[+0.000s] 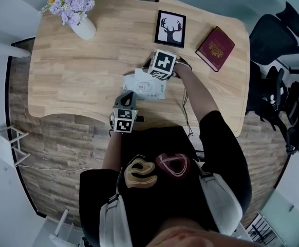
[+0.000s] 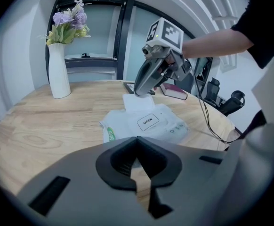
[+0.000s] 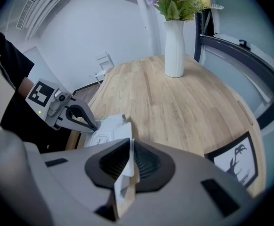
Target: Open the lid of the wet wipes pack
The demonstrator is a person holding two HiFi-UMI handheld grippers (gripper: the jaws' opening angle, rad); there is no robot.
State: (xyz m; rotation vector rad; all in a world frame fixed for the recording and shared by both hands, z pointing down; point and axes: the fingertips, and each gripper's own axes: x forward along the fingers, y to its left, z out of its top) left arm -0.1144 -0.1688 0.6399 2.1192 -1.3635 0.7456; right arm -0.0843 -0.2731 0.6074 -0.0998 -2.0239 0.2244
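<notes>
The white wet wipes pack [image 1: 145, 86] lies flat near the middle of the wooden table [image 1: 88, 76]. In the left gripper view its "OPEN" label [image 2: 148, 121] faces up. My right gripper [image 2: 139, 94] points steeply down at the pack's far edge. It is shut on the white lid flap [image 2: 138, 101], which stands lifted off the pack. That flap [image 3: 123, 135] sits pinched between the pads of the right gripper [image 3: 130, 147]. My left gripper [image 1: 128, 98] is shut and empty, with its tip [image 3: 93, 126] at the pack's near edge.
A white vase of flowers [image 1: 80, 22] stands at the table's far left corner. A framed deer picture [image 1: 170, 29] and a red book [image 1: 215, 48] lie beyond the pack. A black office chair [image 1: 273, 35] stands off the table's right side. A thin cable [image 1: 186, 115] trails from the right gripper.
</notes>
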